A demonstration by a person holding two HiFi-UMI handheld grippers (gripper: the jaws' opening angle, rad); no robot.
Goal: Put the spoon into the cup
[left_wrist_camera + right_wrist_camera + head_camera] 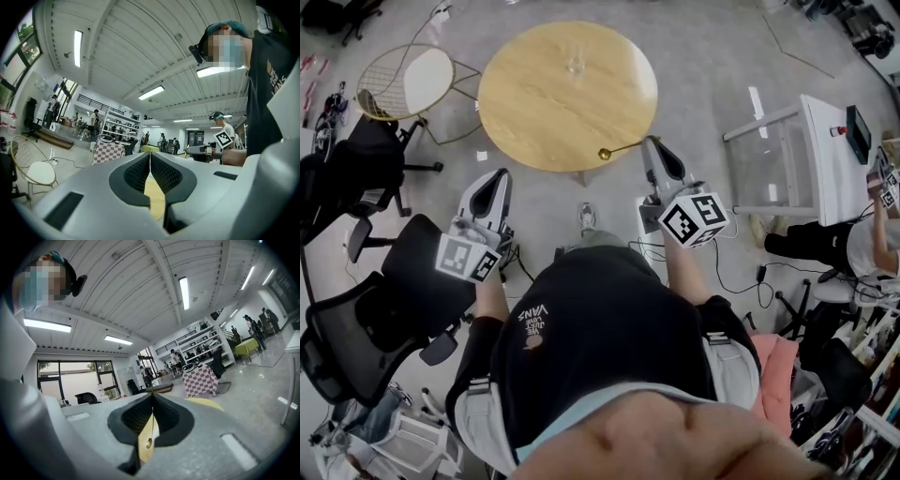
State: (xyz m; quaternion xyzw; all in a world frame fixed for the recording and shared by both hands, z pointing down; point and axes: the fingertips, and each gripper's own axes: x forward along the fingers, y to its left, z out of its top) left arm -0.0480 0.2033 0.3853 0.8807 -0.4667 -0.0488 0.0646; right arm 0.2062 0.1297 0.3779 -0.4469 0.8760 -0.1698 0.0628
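as right tongs (649, 142) clamp it, spoon (623, 148) juts out

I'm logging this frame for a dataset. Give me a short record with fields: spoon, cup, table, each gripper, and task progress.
spoon: gold-coloured, held by its handle, bowl at the table's near edge
cup: clear glass, upright on the far side of the table, apart from the spoon
table: round, wooden
right gripper: jaws shut on the spoon
left gripper: jaws together, nothing between them, held off the table's near left side
progress: spoon not yet in the cup
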